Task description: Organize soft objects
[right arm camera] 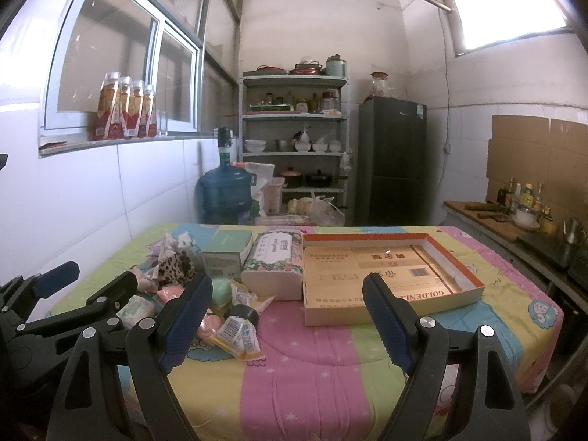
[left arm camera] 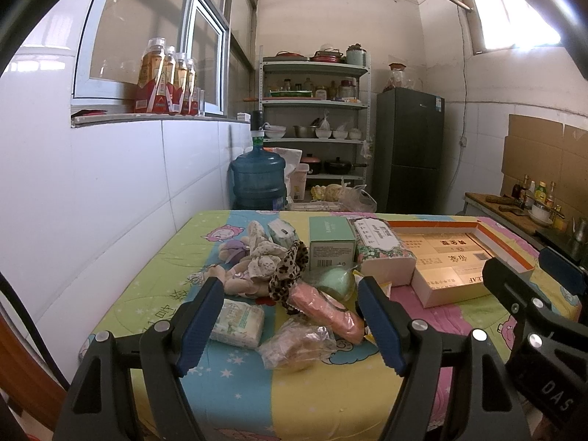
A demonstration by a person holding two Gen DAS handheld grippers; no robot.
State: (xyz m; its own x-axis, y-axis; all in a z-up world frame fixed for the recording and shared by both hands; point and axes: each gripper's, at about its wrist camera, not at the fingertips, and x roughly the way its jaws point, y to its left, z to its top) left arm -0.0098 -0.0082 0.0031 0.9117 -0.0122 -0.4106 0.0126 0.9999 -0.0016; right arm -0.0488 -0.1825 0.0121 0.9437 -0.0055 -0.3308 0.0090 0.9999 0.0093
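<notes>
Left hand-held gripper gapes over leopard scrunchie — right view half-hides it.

Both grippers: left gripper and right gripper have black angular frames, silver round screws, blue ribbed pads. White "DAS" marking on right unit's body.

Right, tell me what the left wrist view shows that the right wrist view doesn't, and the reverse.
Only the left wrist view shows the clear-wrapped bun and the plush toy at the near edge of the pile.

Only the right wrist view shows the black tape roll and the yellow snack packet.

Both show the open left gripper, the open right gripper, the leopard scrunchie, the tissue pack and the shallow box.
</notes>
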